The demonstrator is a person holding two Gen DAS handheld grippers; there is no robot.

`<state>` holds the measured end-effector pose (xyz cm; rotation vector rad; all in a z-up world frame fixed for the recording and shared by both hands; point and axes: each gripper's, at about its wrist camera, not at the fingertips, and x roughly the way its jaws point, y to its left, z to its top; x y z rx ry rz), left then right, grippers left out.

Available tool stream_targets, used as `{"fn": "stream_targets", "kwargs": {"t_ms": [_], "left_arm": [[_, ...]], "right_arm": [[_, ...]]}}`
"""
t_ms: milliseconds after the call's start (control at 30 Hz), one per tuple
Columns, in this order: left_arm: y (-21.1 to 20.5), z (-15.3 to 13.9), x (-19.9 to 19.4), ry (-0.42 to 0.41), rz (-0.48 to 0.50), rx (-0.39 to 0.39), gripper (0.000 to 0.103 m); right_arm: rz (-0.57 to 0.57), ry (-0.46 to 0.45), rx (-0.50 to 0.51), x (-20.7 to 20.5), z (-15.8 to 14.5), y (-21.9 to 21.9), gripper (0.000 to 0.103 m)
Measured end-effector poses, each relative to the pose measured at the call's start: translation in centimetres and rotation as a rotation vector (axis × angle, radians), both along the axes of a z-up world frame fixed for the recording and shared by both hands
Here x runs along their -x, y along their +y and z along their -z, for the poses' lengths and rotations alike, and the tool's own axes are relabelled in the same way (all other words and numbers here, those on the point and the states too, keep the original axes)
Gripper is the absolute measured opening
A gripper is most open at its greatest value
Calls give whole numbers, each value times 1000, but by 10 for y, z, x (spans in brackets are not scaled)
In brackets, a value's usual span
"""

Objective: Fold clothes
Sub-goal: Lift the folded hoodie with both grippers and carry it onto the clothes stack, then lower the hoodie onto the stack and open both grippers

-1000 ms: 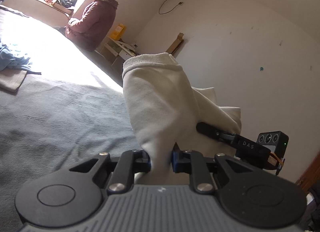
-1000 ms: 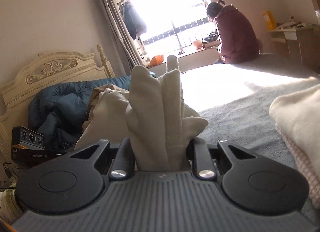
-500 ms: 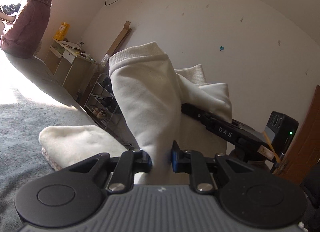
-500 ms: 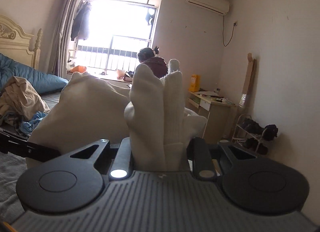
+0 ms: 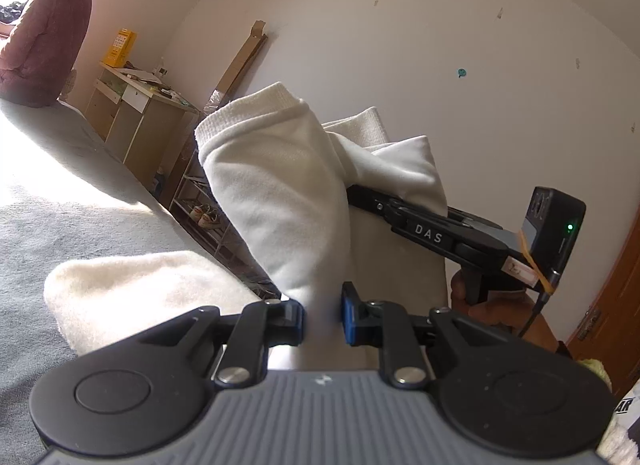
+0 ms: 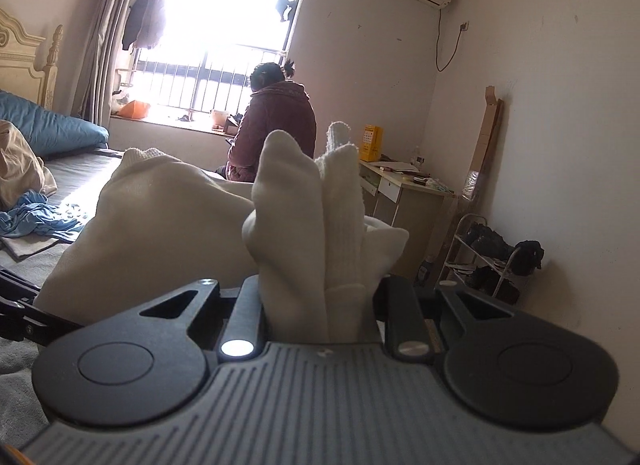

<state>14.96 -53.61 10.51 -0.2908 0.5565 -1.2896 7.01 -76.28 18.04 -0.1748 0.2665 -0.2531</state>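
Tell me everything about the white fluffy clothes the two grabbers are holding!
The cream garment looks soft and thick, like sweatshirt fleece, with a ribbed knit edge at its top. It is bunched and folded, lifted above the grey bed. The left gripper pinches one bundle; the right gripper clamps several layers that stick up like fingers. Its full shape cannot be told.
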Motion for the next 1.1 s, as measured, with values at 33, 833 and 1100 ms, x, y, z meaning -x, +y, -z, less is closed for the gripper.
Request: {"fn": "stream_targets", "kwargs": {"t_ms": [33,833,1100], "left_arm": [[1,2,-4,2,-4,0,19],[25,102,-125,203,-68,-103,41],[47,103,-127,226,-143,-91,54]], "right_arm": [[-6,5,-4,-7,3,0,18],[-49,152,-107,-129,49,-30,85],[185,-192,-26,-25,6,-47,88]]}}
